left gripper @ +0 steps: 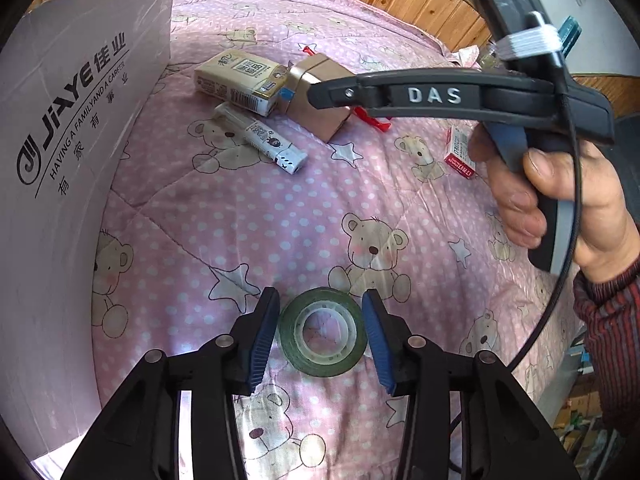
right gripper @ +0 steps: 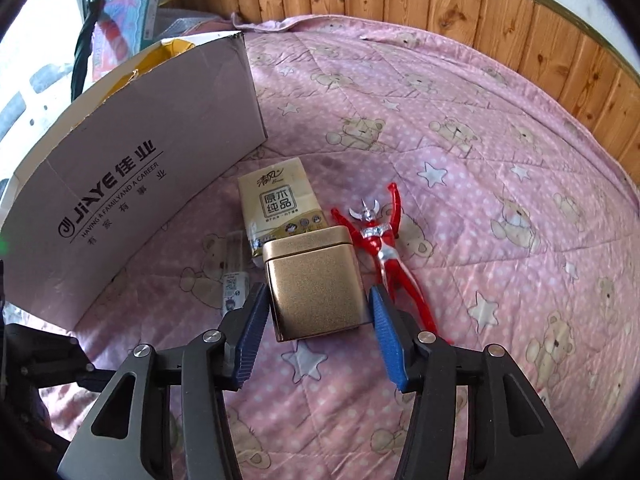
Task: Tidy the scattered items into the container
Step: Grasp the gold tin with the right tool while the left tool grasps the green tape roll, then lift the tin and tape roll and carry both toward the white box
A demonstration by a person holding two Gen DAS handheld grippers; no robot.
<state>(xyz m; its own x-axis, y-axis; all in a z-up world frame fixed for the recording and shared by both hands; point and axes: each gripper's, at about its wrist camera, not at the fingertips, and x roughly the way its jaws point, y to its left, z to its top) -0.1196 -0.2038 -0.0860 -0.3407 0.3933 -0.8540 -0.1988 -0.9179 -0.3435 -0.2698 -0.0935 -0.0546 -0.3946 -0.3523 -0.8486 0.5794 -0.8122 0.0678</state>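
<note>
Our left gripper (left gripper: 322,334) has its jaws apart on either side of a green tape roll (left gripper: 323,332) that lies flat on the bed quilt (left gripper: 280,208); its blue pads (left gripper: 262,342) sit just beside the roll, and we cannot tell whether they touch it. Our right gripper (right gripper: 318,328) also has its jaws spread, flanking a gold tin (right gripper: 314,282) lying on the quilt, with a small gap on each side.

Just behind the tin lies a tissue pack (right gripper: 280,204), and just to its right a red and silver toy figure (right gripper: 384,248) lies on its back, arms raised. On the tin's left side a white tube (right gripper: 236,276) rests on the quilt. The cardboard box (right gripper: 132,184), printed JIAYE, stands open-topped at the left, near the tissue pack.

From the left wrist view we see the hand (left gripper: 552,200) gripping the right gripper's handle, and a small red and white packet (left gripper: 460,152) partly hidden behind it.
</note>
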